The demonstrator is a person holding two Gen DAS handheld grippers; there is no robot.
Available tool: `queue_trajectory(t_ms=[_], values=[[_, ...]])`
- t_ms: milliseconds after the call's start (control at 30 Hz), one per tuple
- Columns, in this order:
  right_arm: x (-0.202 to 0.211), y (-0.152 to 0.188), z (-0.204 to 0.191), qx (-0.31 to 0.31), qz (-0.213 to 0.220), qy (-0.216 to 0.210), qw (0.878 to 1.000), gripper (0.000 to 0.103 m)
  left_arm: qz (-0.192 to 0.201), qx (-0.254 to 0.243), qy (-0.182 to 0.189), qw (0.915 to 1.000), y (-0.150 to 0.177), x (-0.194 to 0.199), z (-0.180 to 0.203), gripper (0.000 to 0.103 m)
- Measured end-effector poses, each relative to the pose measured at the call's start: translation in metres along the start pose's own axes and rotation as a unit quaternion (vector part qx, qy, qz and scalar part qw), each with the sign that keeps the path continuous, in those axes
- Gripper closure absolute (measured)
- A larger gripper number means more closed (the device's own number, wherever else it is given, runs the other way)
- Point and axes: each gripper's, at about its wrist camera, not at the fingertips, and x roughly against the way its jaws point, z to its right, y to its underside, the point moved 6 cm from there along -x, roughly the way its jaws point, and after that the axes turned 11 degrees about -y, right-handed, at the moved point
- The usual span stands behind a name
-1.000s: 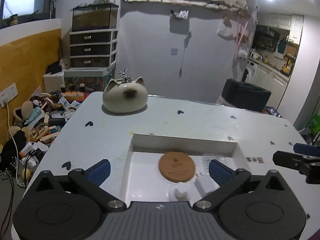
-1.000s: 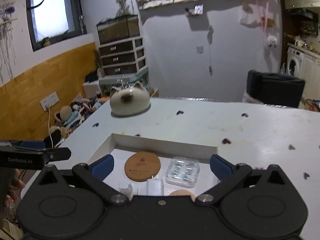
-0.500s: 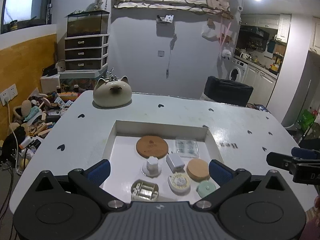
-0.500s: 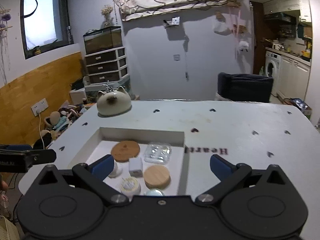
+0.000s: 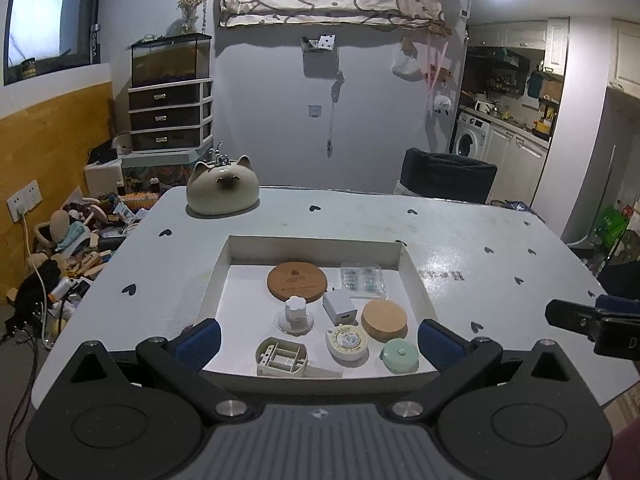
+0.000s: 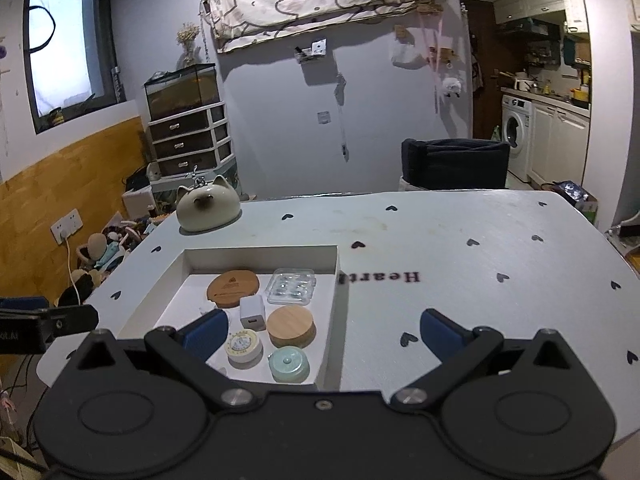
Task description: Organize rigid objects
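White tray [image 5: 416, 280] holds all the small rigid items grouped together: cork coaster [image 5: 297, 281], wooden lid [image 5: 384, 319], charger cube [image 5: 339, 307]; left gripper [image 5: 318, 338] and right gripper [image 6: 322, 330] both empty, fingers spread wide, hovering at near edge, likely surveying

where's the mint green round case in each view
Left wrist: mint green round case sits in the tray's near right corner, by the right blue fingertip.
Right wrist: it lies low centre-left, near the tray's right wall.
Shared landmark: the light wooden disc just behind it.
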Motion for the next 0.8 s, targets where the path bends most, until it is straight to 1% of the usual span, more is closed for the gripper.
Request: queue_trajectory(t_ms=[267, 800], values=[[0.01, 0.006, 0.003, 0.008, -0.002, 0.011, 1.0, 0.0, -0.001, -0.003, -0.004, 1.0, 0.006, 0.007, 0.005, 0.0], [0.011, 0.007, -0.002, 0.022, -0.008, 0.004, 1.0, 0.0, -0.001, 0.001, -0.007, 1.0, 0.008, 0.009, 0.006, 0.0]])
